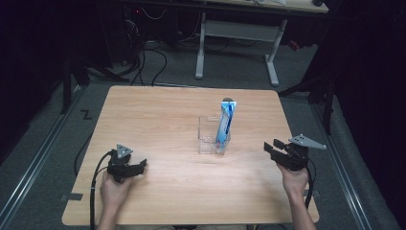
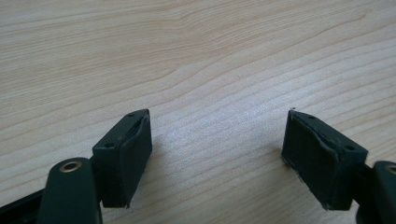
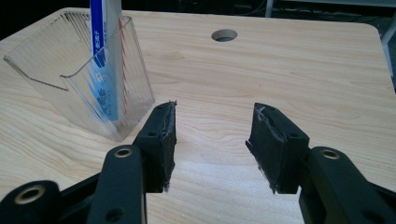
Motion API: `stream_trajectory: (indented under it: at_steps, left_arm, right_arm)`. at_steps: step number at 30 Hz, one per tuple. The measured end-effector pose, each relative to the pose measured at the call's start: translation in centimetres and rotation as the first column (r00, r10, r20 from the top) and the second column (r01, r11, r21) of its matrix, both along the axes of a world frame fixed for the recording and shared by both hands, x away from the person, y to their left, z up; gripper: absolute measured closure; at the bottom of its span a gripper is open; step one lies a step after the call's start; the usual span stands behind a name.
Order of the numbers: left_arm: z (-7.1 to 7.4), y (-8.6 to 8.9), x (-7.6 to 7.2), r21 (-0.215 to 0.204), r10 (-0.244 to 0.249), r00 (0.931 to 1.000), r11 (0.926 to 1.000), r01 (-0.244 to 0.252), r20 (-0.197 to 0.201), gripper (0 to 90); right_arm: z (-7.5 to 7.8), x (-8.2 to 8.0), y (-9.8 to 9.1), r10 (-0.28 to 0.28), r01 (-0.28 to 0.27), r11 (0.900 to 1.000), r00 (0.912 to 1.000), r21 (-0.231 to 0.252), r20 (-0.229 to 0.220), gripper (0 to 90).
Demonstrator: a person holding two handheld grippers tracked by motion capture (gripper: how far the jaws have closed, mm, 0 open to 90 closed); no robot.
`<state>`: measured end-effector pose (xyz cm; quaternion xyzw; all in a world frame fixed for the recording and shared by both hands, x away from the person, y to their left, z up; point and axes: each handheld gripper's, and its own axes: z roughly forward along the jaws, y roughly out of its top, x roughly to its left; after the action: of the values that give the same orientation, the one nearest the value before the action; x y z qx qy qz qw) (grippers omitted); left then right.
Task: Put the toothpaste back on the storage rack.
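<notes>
Tube (image 1: 224,125): upright in clear holder (image 1: 209,135), mid-counter (image 1: 163,124), long axis vertical, leaning slightly. My right claw (image 3: 212,140): wide, empty, near holder. My left claw (image 2: 217,154): wide, empty, well apart. Open counter all round.

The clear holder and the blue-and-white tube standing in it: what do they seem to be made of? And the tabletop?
The holder looks like clear rigid plastic, acrylic perhaps: see-through, with glossy, sharp edges. The tube seems to be printed soft plastic or laminate, with a smooth blue-and-white surface; its flat crimped top suggests this. The tabletop shows pale wood grain under a matt sheen, probably laminate rather than solid wood.
</notes>
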<state>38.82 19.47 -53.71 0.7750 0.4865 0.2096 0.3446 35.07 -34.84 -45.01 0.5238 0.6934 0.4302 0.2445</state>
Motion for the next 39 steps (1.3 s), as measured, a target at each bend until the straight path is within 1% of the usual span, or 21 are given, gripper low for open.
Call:
stream_trajectory:
  at_steps: [5,10,13,20,33,39]
  left_arm:
    - [0.0,0.0,0.0,0.0,0.0,1.0,1.0,0.0,0.0,24.2]
    - [0.0,0.0,0.0,0.0,0.0,1.0,1.0,0.0,0.0,24.2]
    - [0.0,0.0,0.0,0.0,0.001,1.0,1.0,-0.001,0.001,24.2]
    - [0.0,0.0,0.0,0.0,0.001,1.0,1.0,-0.001,0.001,24.2]
    - [0.0,0.0,0.0,0.0,0.002,1.0,1.0,-0.002,0.001,24.2]
    - [0.0,0.0,0.0,0.0,0.002,1.0,1.0,-0.002,0.001,24.2]
  right_arm:
    - [-0.5,-0.1,0.0,-0.002,0.002,1.0,1.0,-0.004,0.003,50.5]
    - [-1.1,-0.1,-0.1,-0.006,0.006,1.0,0.9999,-0.006,-0.01,50.4]
    - [-1.7,-0.2,-0.1,-0.009,0.009,1.0,0.9999,0.004,-0.015,50.4]
    - [-2.6,-0.1,0.4,0.007,-0.009,0.9992,0.9989,-0.039,-0.047,50.3]
    - [-4.1,0.0,0.5,0.002,-0.005,0.9992,0.9969,-0.041,-0.078,50.1]
    - [-4.6,0.3,0.9,0.01,-0.016,0.9979,0.9952,-0.063,-0.097,48.9]
